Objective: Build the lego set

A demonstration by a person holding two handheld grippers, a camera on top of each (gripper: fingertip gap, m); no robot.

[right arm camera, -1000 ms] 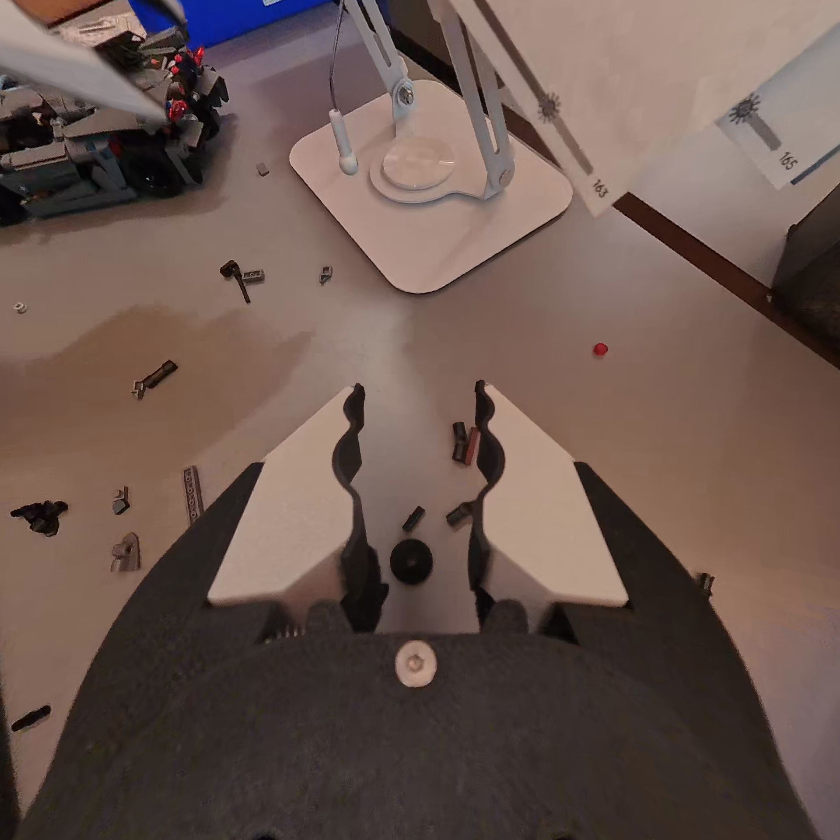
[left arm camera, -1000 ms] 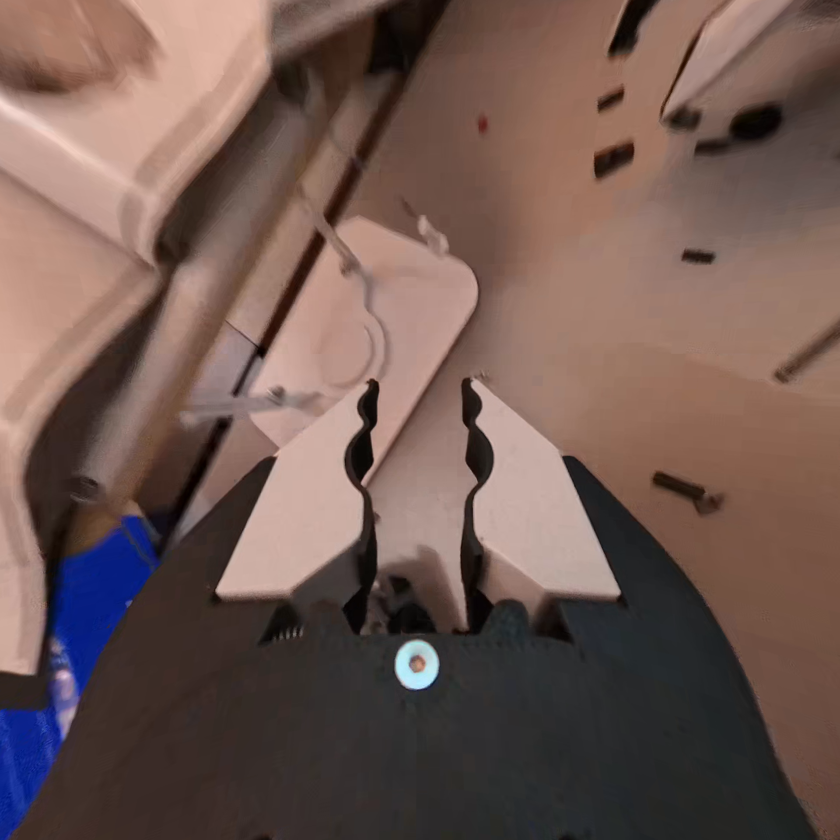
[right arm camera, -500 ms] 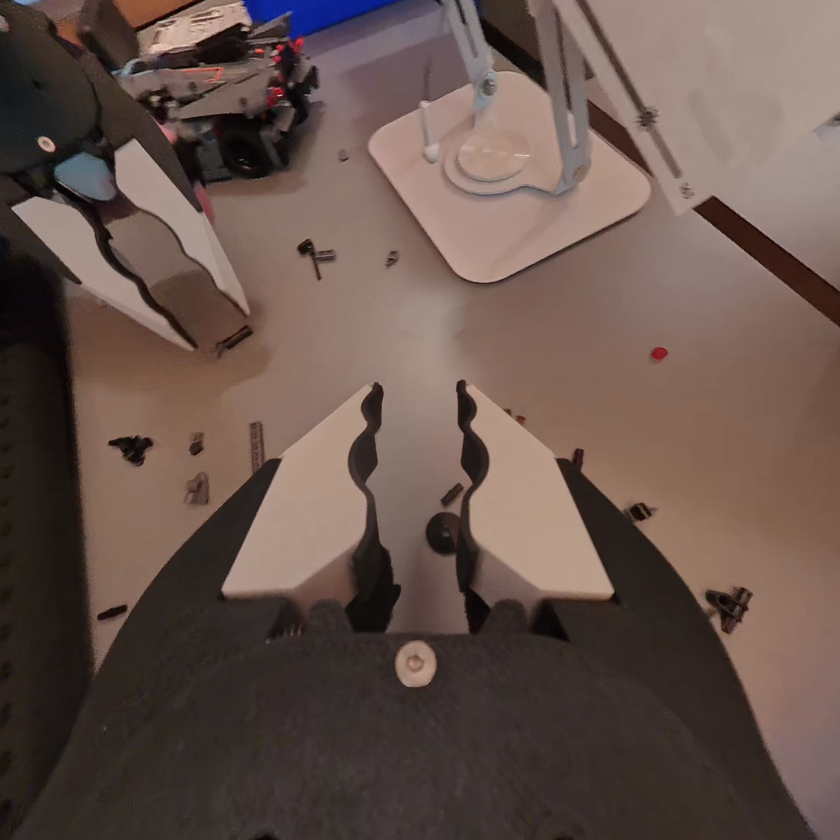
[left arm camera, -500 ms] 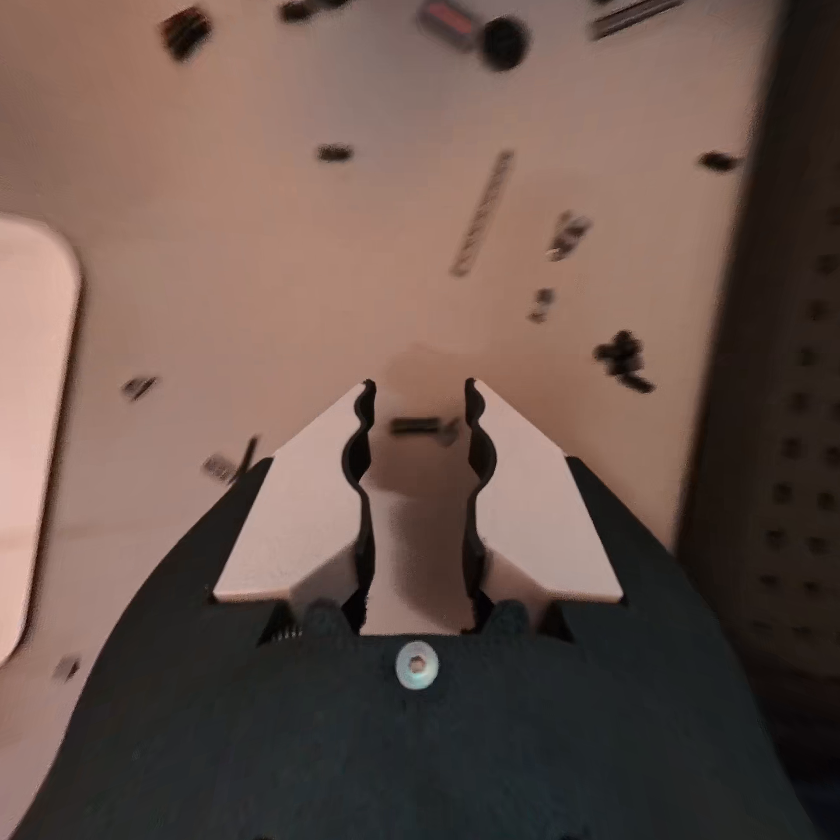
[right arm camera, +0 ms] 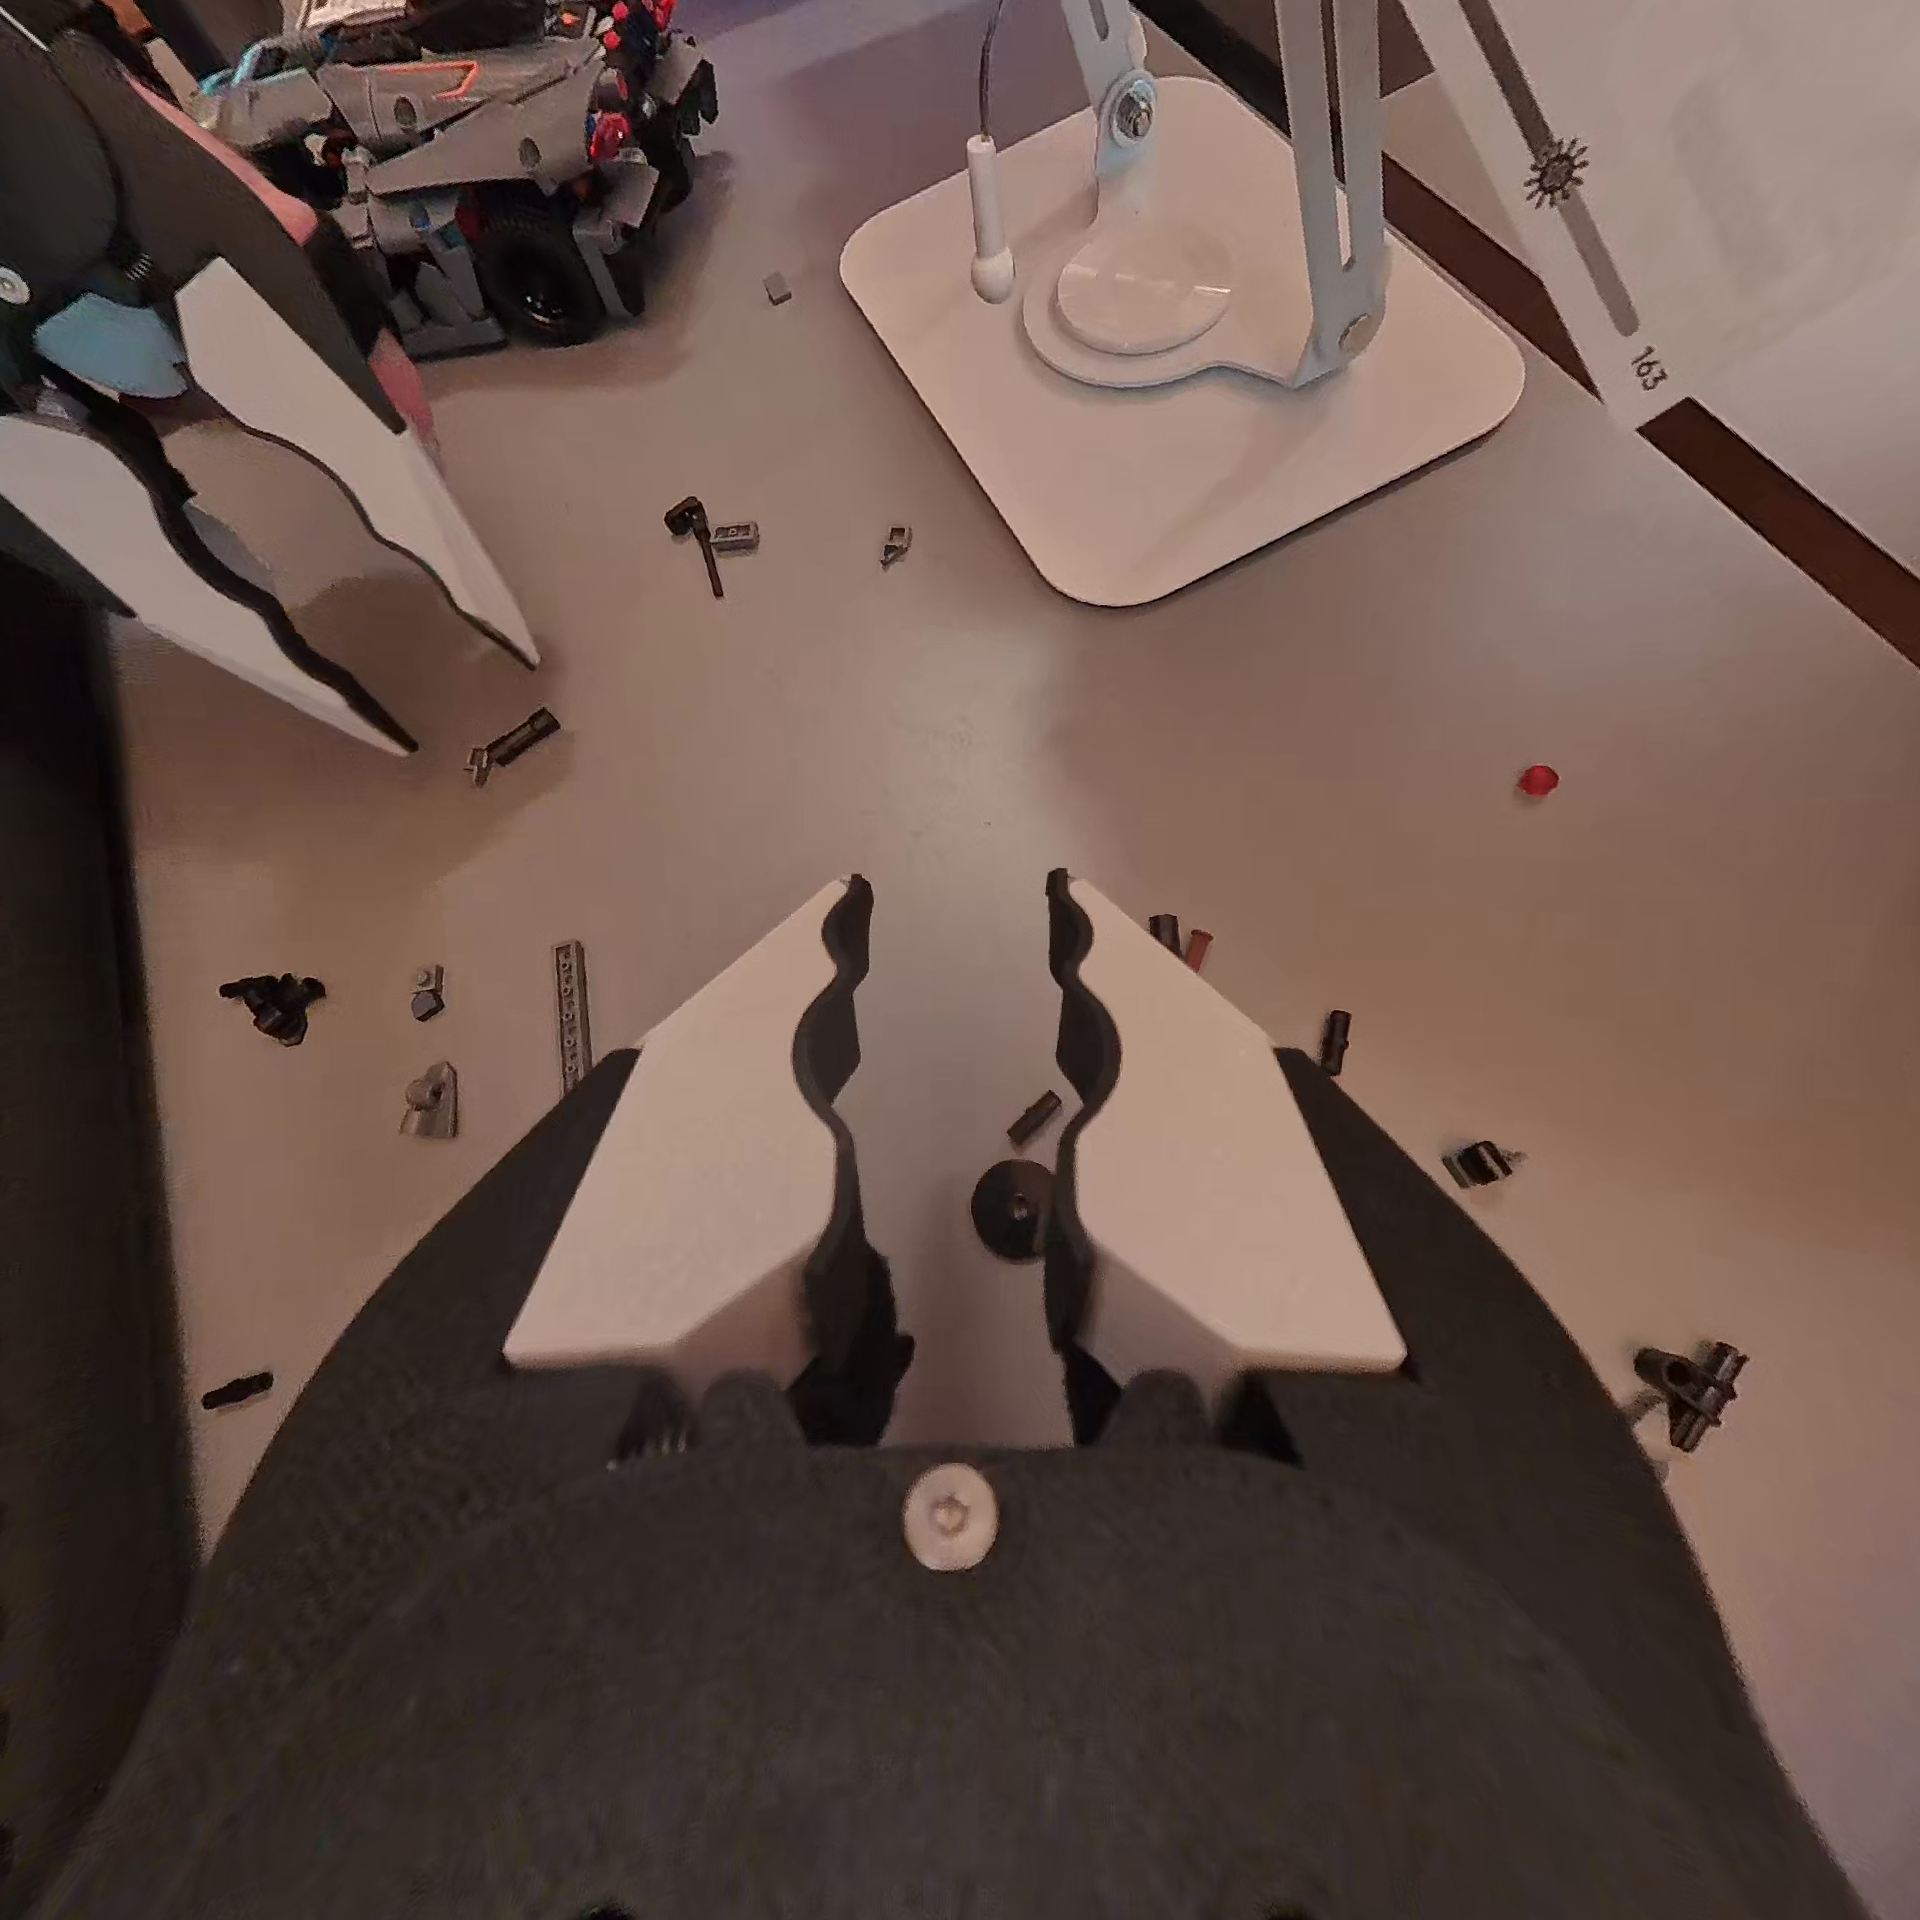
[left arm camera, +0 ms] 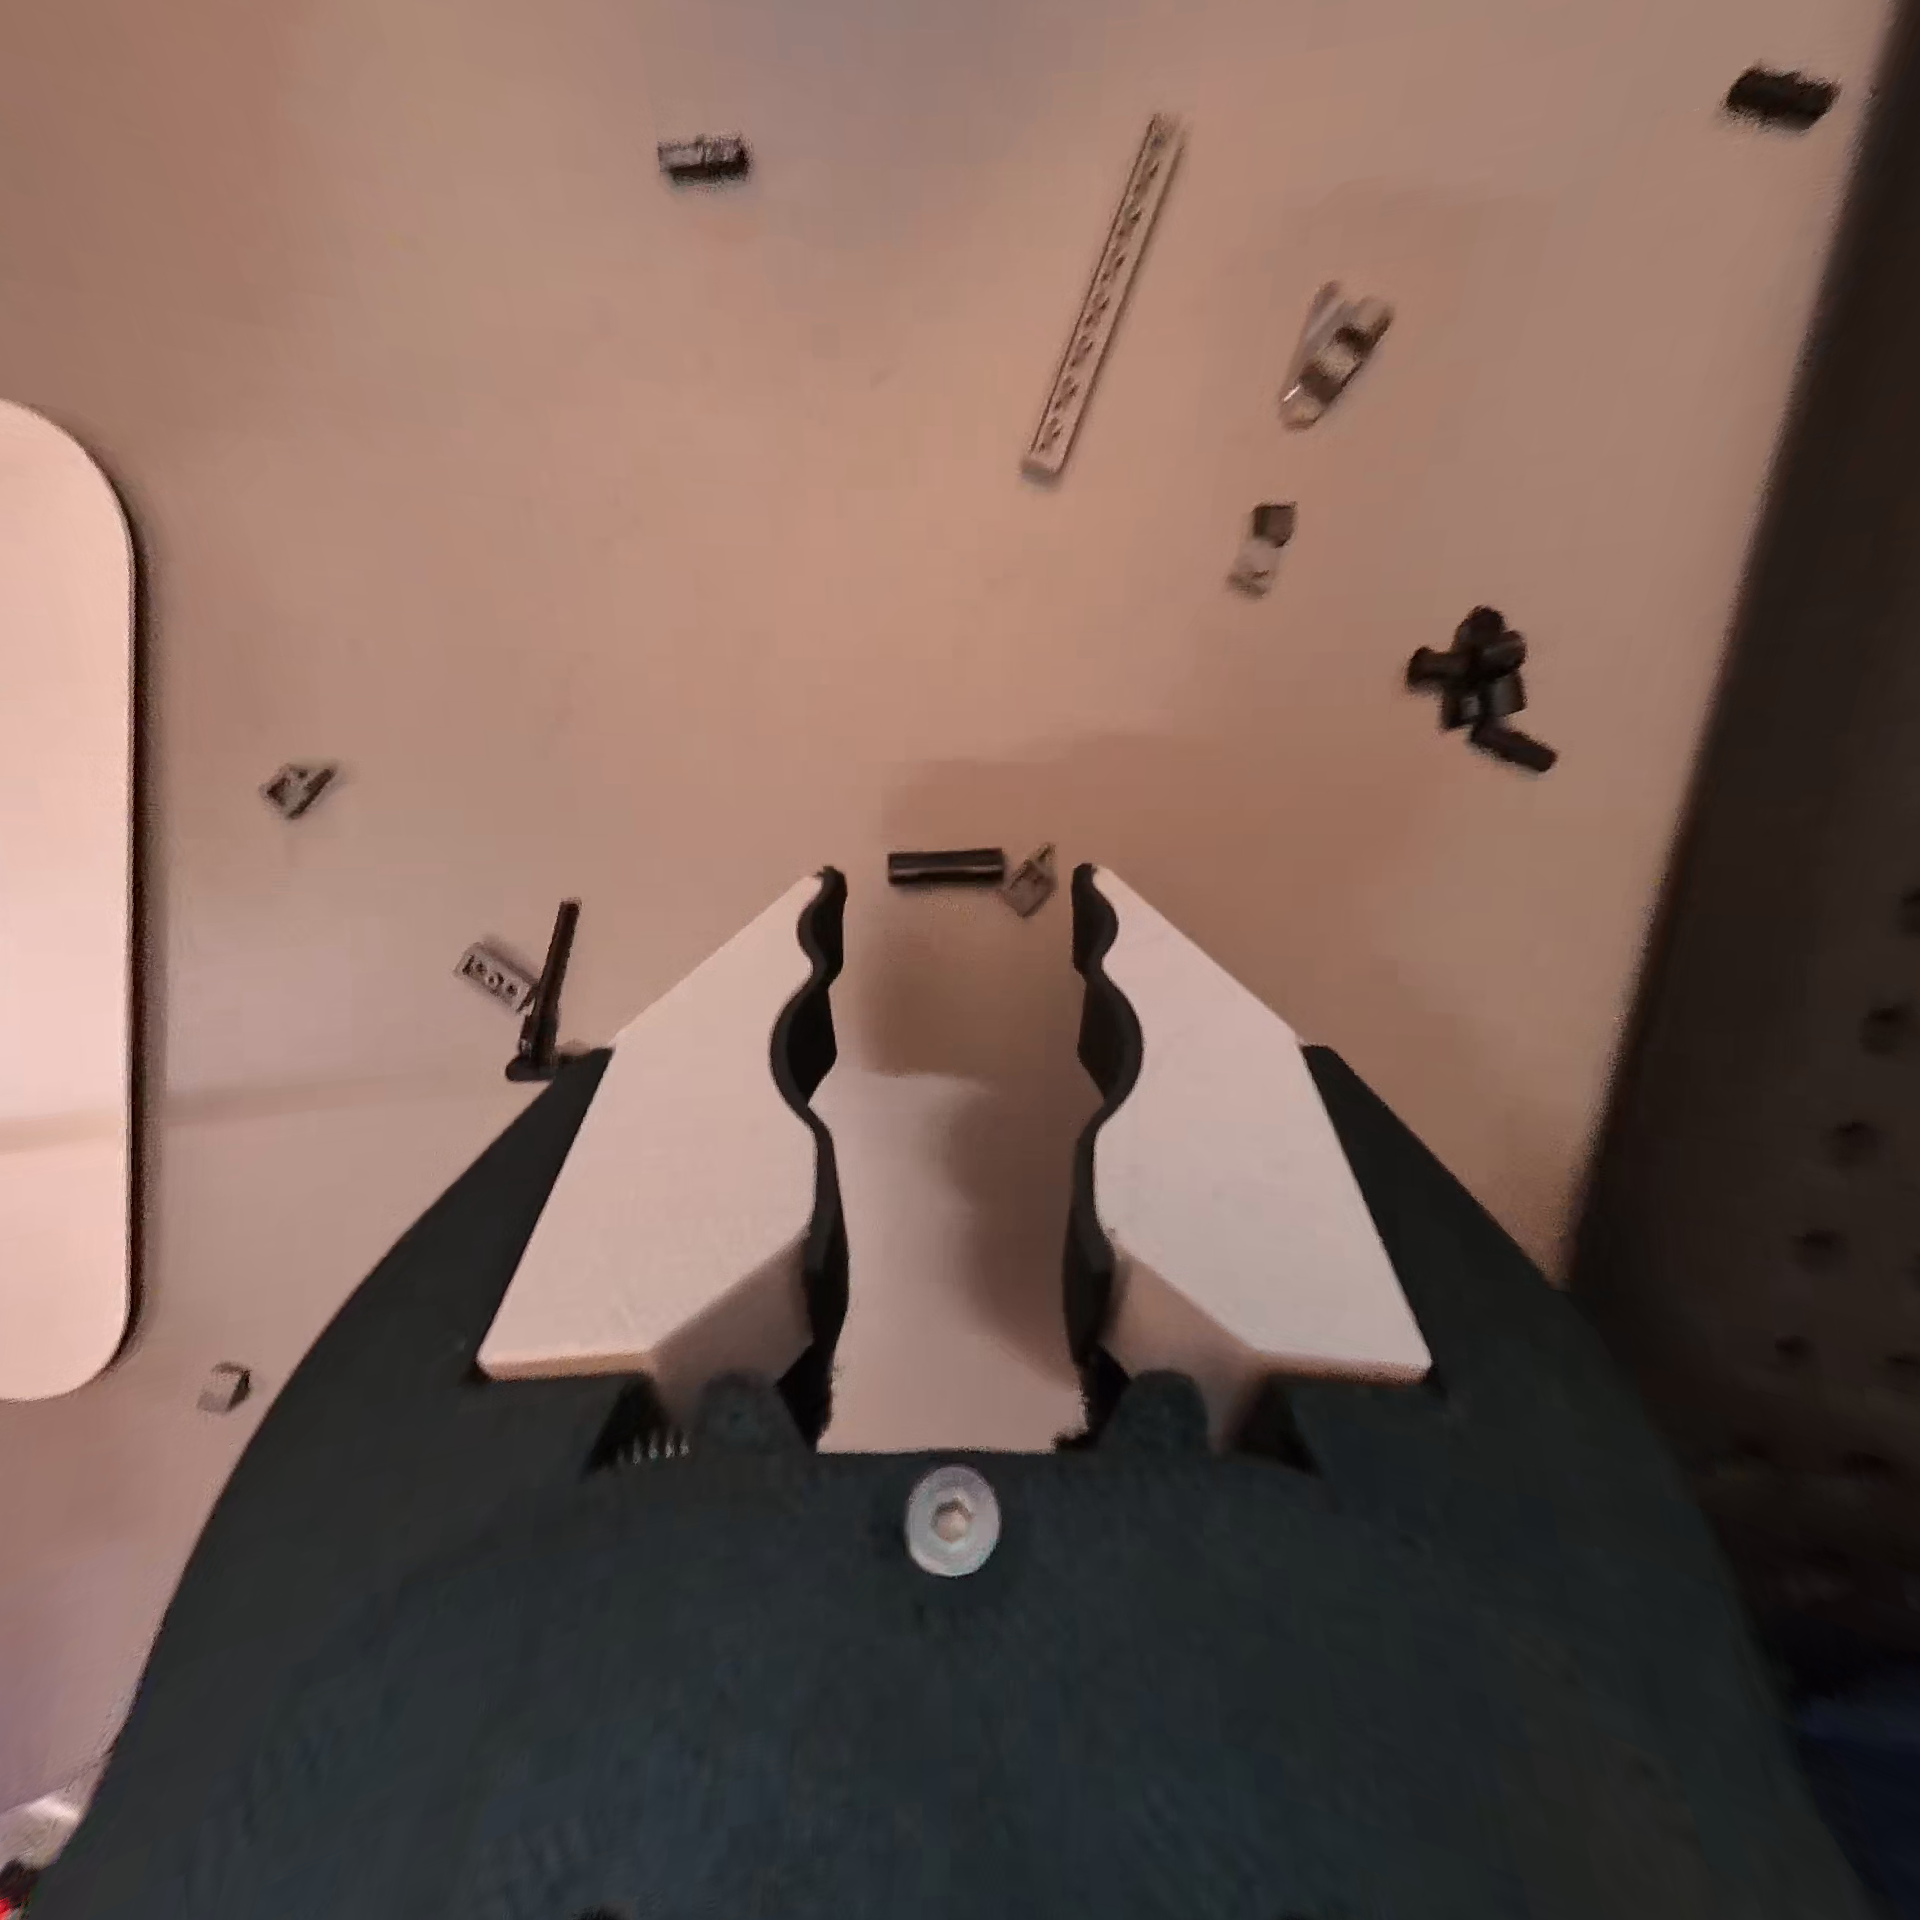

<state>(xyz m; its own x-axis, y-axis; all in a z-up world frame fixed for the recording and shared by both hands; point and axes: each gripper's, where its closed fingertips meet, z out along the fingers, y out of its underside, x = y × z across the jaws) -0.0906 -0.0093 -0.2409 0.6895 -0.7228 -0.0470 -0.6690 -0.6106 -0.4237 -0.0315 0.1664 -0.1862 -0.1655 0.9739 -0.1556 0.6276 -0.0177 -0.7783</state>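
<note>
Grey lego vehicle, black wheels, red bits, part-built. Left gripper and right gripper both spread, empty.

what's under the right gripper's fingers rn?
Between the open right gripper fingers: bare table, a black round disc and a short black pin, both partly hidden by one finger. Anything beneath the finger bodies is covered.

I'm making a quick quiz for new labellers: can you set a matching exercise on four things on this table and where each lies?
Things:
1. black pin
2. red stud
3. black round disc
4. long grey strip

Places:
A. alone on the table at far right
B. just ahead of the open left gripper
C. between the open right gripper's fingers
D. among loose parts, far ahead of the left gripper

Pairs: 1-B, 2-A, 3-C, 4-D
</note>
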